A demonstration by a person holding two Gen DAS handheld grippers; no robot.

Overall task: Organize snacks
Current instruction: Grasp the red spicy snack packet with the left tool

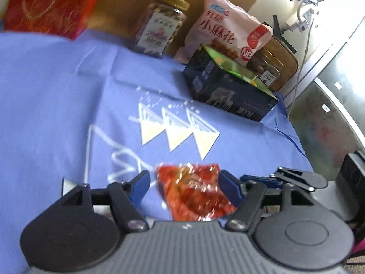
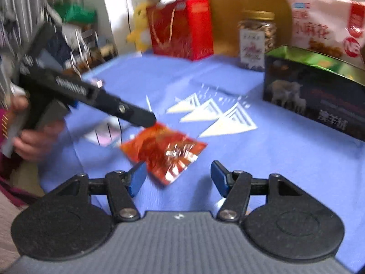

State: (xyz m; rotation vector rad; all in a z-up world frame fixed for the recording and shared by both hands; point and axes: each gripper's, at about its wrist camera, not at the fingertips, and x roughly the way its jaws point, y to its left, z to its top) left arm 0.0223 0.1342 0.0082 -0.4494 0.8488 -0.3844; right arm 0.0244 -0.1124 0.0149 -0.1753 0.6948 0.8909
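One crinkly red foil packet (image 2: 163, 151) lies on smooth blue cloth (image 2: 262, 159).

Motion blur smears the red packet (image 1: 196, 191) (its print unreadable) and the jar (image 1: 159, 29) label. The red bag (image 1: 50, 4) is cut by the frame's top edge. The dark box (image 1: 228, 91) hides the pink bag's (image 1: 230, 25) base.
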